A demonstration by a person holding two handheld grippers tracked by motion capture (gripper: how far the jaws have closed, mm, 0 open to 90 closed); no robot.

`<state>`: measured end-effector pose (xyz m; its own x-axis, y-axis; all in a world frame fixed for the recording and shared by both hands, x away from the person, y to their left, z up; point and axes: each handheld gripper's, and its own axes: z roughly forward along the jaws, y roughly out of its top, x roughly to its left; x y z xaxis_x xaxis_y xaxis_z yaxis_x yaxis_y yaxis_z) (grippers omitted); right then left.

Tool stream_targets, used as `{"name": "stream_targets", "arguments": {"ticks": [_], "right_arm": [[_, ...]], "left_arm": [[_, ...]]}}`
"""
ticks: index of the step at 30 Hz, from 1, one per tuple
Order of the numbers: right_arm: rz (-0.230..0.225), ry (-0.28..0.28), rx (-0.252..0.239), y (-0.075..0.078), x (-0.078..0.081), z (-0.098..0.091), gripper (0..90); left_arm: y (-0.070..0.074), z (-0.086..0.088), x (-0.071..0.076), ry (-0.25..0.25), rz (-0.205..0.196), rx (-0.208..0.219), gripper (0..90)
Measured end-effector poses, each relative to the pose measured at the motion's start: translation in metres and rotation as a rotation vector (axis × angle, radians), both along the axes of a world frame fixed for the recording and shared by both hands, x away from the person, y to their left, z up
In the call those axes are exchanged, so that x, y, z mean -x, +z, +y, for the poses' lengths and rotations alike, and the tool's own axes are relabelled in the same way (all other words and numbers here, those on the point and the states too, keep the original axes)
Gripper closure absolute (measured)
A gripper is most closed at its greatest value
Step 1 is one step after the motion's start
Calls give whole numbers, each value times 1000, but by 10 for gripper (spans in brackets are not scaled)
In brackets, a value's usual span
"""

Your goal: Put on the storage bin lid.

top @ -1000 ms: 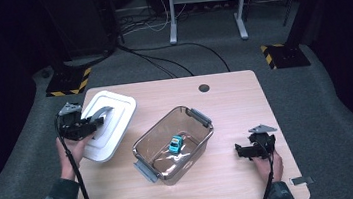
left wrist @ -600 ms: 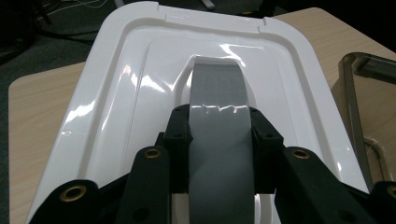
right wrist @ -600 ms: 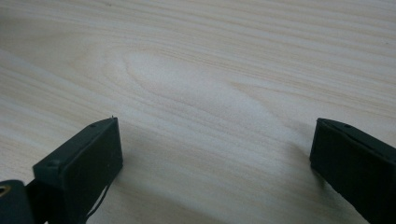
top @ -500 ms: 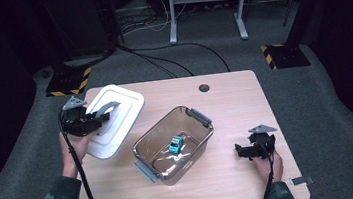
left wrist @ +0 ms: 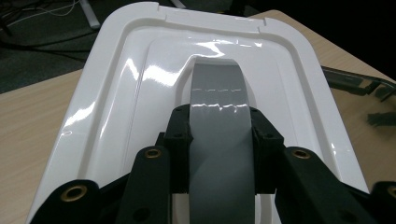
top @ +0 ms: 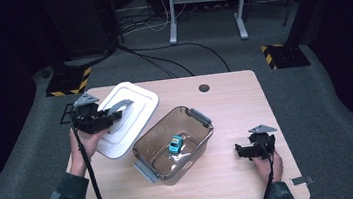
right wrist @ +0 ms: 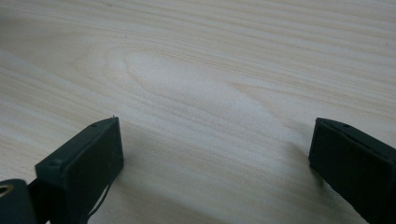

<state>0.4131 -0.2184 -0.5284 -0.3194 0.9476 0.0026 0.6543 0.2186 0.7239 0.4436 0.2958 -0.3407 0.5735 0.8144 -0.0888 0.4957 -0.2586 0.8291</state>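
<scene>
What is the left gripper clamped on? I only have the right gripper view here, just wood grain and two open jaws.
Observer: The left gripper is shut on the grey handle of a white lid.
Operator: Where does the lid belong?
Observer: Likely on the clear container beside it, which stands open.
Operator: Anything inside?
Observer: A small blue toy car on its bottom.
Operator: And the right gripper?
Observer: The right gripper rests on the table, right of the container.
</scene>
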Motion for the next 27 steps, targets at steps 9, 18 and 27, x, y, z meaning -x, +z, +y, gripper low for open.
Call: {"name": "stream_targets", "arguments": {"ticks": [9, 18, 27], "right_arm": [[0, 0, 0, 0, 0, 0, 24], [-2, -3, 2, 0, 0, 0, 26], [-2, -4, 2, 0, 0, 0, 27]], "left_arm": [[5, -23, 2, -45, 0, -6, 666], [1, -50, 4, -105, 18, -12, 666], [-5, -75, 5, -154, 38, -28, 666]]}}
